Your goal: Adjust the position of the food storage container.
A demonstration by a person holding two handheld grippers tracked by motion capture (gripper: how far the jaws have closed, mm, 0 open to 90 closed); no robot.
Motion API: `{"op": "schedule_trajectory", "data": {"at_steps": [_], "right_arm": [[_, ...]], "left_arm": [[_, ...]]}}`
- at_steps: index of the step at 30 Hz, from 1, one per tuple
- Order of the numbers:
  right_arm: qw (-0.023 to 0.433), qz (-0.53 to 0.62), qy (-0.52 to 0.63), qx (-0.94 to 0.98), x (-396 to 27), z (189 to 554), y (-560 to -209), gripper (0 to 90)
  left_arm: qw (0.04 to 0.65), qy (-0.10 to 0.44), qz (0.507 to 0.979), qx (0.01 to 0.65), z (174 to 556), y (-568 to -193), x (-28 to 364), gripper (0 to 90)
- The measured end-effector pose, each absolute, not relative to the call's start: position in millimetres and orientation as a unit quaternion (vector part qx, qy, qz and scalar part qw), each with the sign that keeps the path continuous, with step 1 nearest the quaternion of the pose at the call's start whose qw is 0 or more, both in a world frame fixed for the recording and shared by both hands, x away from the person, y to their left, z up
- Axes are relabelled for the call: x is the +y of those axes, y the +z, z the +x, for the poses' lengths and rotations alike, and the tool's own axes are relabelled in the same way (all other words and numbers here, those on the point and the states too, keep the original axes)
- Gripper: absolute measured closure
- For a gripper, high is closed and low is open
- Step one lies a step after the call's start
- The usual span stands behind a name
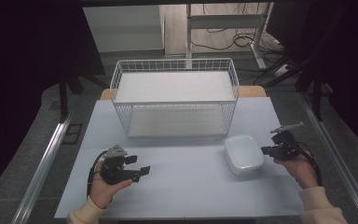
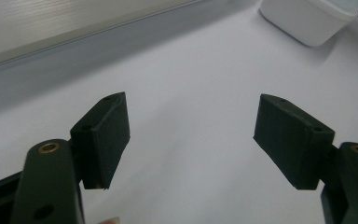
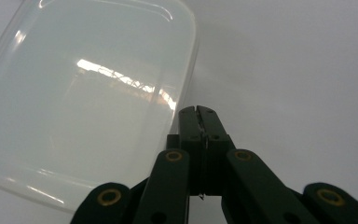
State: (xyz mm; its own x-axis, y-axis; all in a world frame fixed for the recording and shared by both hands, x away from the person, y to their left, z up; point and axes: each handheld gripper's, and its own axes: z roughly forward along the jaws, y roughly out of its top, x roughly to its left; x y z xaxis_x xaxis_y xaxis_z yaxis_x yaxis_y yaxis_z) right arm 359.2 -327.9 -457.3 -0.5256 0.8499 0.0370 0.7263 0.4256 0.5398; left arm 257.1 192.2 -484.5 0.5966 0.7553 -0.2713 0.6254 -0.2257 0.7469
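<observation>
A white plastic container (image 1: 244,153) lies bottom up on the pale table (image 1: 186,186), at the right. My right gripper (image 1: 265,150) is just beside its right edge, jaws pressed together with nothing between them; in the right gripper view the gripper (image 3: 198,111) points at the container (image 3: 84,93) rim. My left gripper (image 1: 141,169) hovers low over the table at the front left, jaws spread wide. In the left gripper view the gripper (image 2: 191,135) frames bare table, with the container (image 2: 310,18) far off at the top right.
A white wire basket (image 1: 175,95) with two levels stands at the back middle of the table. Metal rails (image 1: 42,168) run along both sides of the table. Desk legs and cables (image 1: 242,37) lie on the floor beyond.
</observation>
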Motion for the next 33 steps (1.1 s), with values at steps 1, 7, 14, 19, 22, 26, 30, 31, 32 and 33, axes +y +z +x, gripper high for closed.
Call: {"op": "schedule_trajectory", "data": {"at_steps": [1,7,14,19,22,26,30,31,32,33], "right_arm": [[0.119,0.468,0.253,0.838,-324,358,-458,89.1],[0.116,0.446,0.257,0.849,-303,357,-462,89.1],[0.11,0.429,0.26,0.858,-285,354,-463,89.1],[0.108,0.411,0.264,0.866,-270,350,-464,89.1],[0.106,0.4,0.267,0.87,-260,348,-464,89.1],[0.101,0.384,0.269,0.878,-245,346,-466,89.1],[0.099,0.364,0.273,0.885,-231,342,-466,89.1],[0.098,0.358,0.274,0.887,-227,340,-466,89.1],[0.097,0.354,0.273,0.889,-223,339,-465,89.1],[0.096,0.35,0.273,0.891,-220,337,-465,89.1]], "left_arm": [[0.436,0.074,0.779,0.443,257,-485,192,26.2],[0.436,0.074,0.779,0.444,257,-485,192,26.2],[0.438,0.073,0.778,0.445,257,-485,193,26.2],[0.438,0.075,0.778,0.444,257,-484,194,26.2],[0.438,0.074,0.777,0.446,258,-484,195,26.2],[0.437,0.075,0.778,0.446,258,-484,194,26.2],[0.439,0.075,0.776,0.446,257,-484,195,26.2],[0.44,0.075,0.776,0.446,257,-484,195,26.2],[0.44,0.075,0.775,0.447,257,-484,196,26.2],[0.44,0.076,0.775,0.447,257,-484,196,26.2]]}}
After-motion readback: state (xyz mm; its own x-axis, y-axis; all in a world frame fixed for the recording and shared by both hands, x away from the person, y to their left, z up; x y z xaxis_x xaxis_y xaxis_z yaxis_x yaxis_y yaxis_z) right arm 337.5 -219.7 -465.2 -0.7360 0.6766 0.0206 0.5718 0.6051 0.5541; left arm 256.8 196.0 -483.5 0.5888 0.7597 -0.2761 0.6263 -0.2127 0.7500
